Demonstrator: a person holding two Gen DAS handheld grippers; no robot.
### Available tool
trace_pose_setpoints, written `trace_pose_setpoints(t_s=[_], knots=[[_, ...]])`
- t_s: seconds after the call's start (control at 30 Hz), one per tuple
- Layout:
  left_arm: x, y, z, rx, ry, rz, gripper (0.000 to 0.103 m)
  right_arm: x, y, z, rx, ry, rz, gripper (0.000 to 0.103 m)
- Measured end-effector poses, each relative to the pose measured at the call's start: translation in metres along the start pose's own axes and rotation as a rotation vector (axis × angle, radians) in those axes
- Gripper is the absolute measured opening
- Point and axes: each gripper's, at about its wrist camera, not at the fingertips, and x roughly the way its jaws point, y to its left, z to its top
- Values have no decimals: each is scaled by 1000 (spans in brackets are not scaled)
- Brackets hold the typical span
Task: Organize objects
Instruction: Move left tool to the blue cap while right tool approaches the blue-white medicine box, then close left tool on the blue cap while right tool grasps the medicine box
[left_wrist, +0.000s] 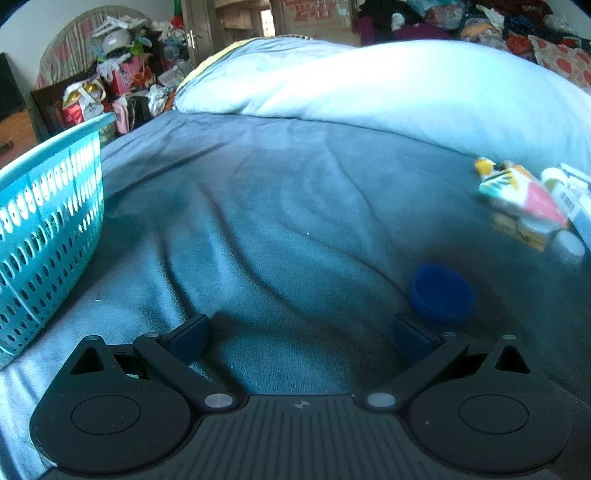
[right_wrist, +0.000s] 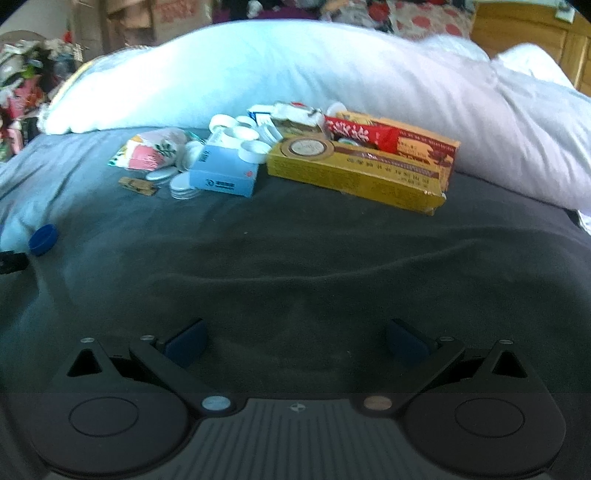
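On a bed with a grey blanket (left_wrist: 258, 206), a teal slotted basket (left_wrist: 48, 221) stands at the far left. The left hand-held gripper (left_wrist: 301, 332) hovers low over the blanket, spread wide and holding nothing; a blue cap (left_wrist: 441, 291) lies just beyond its right finger. The right hand-held gripper (right_wrist: 295, 338) is also spread wide and empty, well apart from a cluster ahead: floral packet (right_wrist: 147, 153), white lids (right_wrist: 240, 138), pale blue box (right_wrist: 223, 173), long yellow box (right_wrist: 354, 171), all against white pillows (right_wrist: 332, 70).
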Motion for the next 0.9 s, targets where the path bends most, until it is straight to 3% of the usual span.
trace_pose_setpoints(t_s=[0.1,0.2,0.27,0.3,0.37,0.43,0.6,0.83,0.87,0.9], knots=[[-4,-4,-3,24,-10,13,103,-6,-6,-14,-35,-77,42,103],[-5,-2,-4,28,-13,-5,103,-9,-10,-9,-49,-62,69,102],[-9,-1,-5,33,-14,-14,103,-19,-17,-4,14,-81,105,100],[-11,-1,-7,36,-19,-21,101,-25,-25,-1,62,-112,162,98],[-16,-1,-12,57,-38,-36,92,-33,-32,4,123,-149,241,91],[-20,-3,-14,80,-48,-65,84,-30,-32,17,139,-165,285,87],[-20,-7,-6,82,-58,-107,82,13,-11,71,143,-128,371,84],[-18,-13,7,97,-103,-136,84,107,27,122,153,-8,280,86],[-18,-15,8,98,-106,-136,84,116,29,122,152,-5,267,83],[-16,-15,8,99,-104,-138,84,120,32,123,136,-15,249,73]])
